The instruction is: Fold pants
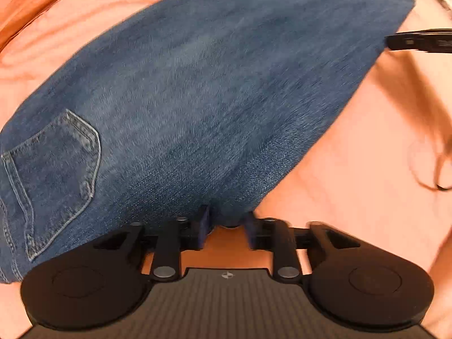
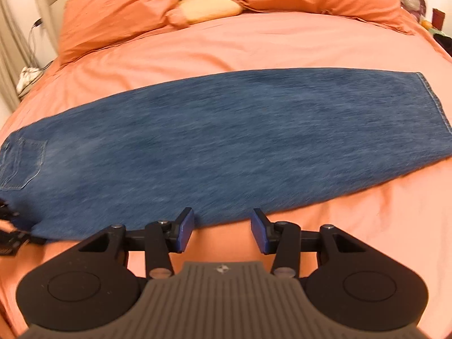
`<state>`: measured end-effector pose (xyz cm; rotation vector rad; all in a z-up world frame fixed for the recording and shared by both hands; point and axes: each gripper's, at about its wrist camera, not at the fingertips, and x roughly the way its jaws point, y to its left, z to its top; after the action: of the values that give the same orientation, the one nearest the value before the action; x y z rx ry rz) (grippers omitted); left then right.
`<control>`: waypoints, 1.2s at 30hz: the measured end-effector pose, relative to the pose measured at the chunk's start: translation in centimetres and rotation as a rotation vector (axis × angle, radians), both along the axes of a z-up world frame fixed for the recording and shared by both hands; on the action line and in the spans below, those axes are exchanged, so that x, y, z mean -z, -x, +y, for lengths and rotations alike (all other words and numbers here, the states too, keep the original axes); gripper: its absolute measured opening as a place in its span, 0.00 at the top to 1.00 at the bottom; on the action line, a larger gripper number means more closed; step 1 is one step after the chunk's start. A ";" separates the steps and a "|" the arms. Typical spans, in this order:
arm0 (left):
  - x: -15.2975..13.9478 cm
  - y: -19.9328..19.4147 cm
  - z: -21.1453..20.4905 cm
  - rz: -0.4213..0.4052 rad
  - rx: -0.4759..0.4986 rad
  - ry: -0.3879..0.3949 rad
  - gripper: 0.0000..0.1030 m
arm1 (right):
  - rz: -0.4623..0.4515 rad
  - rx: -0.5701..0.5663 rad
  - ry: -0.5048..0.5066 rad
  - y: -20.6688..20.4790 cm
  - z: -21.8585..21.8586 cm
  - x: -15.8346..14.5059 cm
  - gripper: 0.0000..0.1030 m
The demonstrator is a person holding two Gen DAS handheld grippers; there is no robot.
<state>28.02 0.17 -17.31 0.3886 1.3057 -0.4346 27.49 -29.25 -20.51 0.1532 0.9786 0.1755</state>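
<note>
So the jeans (image 2: 226,141) lie flat across the bed (image 2: 254,48), already doubled lengthwise, one leg on the other, with the back pocket (image 1: 56,180) at the waist end and the hem (image 2: 435,104) at the far right. Orange pillows (image 2: 118,14) sit well behind them at the headboard.

The left gripper (image 1: 227,226) is down at the near edge of the denim by the seat; its jaws stand partly open with a small bulge of cloth between them, though I cannot tell whether the pads actually press on it. The right gripper (image 2: 223,231) hovers just short of the same long edge, further along the leg, jaws about half open and holding nothing, orange sheet showing in the gap.

To my eye the step in hand is taking hold for the crosswise fold. Next, I would judge, each pair of jaws must close on both layers at once, then carry one end over towards the other, keeping the edges lined up.
</note>
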 end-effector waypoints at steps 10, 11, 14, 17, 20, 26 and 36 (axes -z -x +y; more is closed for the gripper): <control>-4.6 -5.1 2.8 -0.193 -0.008 0.062 0.36 | -0.063 -0.038 0.090 -7.6 -0.9 -0.7 0.57; -4.6 -6.1 2.7 -0.218 0.007 0.052 0.33 | -0.067 -0.047 0.095 -8.7 -0.9 -0.8 0.56; -4.1 -9.1 1.9 -0.254 0.110 0.004 0.25 | -0.073 -0.089 0.121 -12.2 -1.0 -1.4 0.54; -3.5 -11.4 -0.1 -0.276 0.240 -0.089 0.25 | -0.080 -0.219 0.190 -15.6 -0.4 -1.8 0.53; -2.0 -14.2 -1.2 -0.280 0.328 -0.143 0.24 | -0.085 -0.360 0.285 -18.3 0.2 -1.7 0.54; 0.1 -18.8 -1.2 -0.186 0.358 -0.109 0.27 | -0.057 -0.603 0.343 -22.3 1.8 0.0 0.56; 0.6 -19.9 -0.1 -0.155 0.287 -0.053 0.94 | -0.015 -0.743 0.359 -24.3 2.1 1.3 0.99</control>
<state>47.88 0.04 -17.95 0.6463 1.1155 -0.5984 51.77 -27.15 -21.81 -0.5506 0.9999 0.6726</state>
